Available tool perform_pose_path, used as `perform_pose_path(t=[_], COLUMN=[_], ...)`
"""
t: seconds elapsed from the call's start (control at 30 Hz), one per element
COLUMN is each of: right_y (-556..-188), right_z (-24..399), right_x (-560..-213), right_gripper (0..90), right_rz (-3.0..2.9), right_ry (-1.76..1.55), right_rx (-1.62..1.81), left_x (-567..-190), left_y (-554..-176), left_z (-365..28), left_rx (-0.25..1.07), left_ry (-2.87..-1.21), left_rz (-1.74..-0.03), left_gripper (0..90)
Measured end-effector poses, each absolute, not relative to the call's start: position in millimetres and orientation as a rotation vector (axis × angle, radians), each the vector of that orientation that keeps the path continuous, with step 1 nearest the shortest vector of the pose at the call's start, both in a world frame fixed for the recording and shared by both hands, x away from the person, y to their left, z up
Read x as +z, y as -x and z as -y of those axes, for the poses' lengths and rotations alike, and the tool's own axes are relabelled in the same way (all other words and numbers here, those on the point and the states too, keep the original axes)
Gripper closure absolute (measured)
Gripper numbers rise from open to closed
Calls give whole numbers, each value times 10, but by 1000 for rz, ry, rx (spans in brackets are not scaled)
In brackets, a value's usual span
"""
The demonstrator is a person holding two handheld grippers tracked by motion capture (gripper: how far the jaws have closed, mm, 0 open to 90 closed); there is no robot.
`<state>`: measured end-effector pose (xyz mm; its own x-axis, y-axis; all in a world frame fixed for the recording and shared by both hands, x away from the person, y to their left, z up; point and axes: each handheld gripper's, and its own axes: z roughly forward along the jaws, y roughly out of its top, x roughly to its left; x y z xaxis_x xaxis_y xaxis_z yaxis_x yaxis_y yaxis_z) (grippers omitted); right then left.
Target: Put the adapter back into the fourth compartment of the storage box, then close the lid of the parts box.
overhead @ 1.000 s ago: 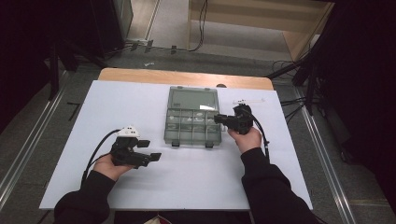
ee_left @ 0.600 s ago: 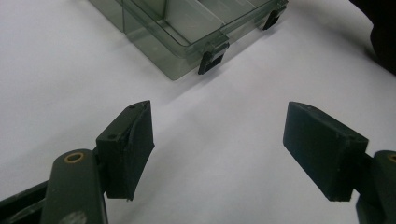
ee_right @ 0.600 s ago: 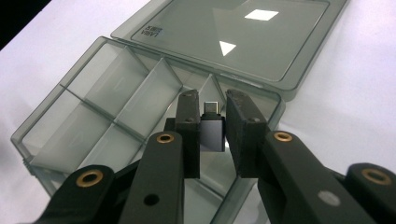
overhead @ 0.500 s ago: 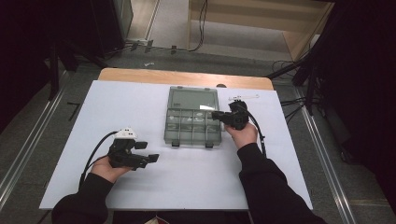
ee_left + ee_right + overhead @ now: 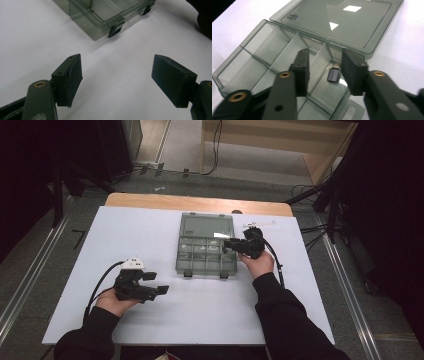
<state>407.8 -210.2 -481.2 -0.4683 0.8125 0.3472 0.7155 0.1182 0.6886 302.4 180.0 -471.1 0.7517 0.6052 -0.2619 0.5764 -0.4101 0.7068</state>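
Black rubber pads tip the right tongs (image 5: 325, 72), whose jaws have just been opening and now stand about half apart over the smoky plastic box (image 5: 207, 251). Between them, untouched, a small dark adapter (image 5: 333, 74) lies on the floor of a compartment at the box's 3 o'clock edge, seen from the high view. That little plug looks light, hard and smooth, so it should slide or tip readily; I judge the best hold is across its two flat long sides, pads square to them, clear of the thin divider beside it. The box itself seems stiff but light and could shift if nudged; its lid (image 5: 342, 21) lies folded flat back at 12 o'clock.

Out at 8 o'clock from the box, the left tongs (image 5: 116, 80) hover with jaws spread wide and nothing in them, pointing toward the box's front latches (image 5: 115, 28) over the white surface (image 5: 150, 220).
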Motion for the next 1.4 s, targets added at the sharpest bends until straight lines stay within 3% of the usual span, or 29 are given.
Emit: perform_pose_path(t=[0.6,1.4], right_y=[-3980,-3846], right_z=[2195,2279], right_x=[-4778,-4768], right_gripper=[364,357], right_rz=[-2271,-2255], right_ry=[-1550,-1557], right_rx=[1285,1296], left_x=[-4710,-4647], left_y=[-3095,-3204], left_z=[-1740,-1628], left_rx=[53,87], left_ry=[-2098,-2040], left_rz=[-889,-923], left_gripper=[252,251])
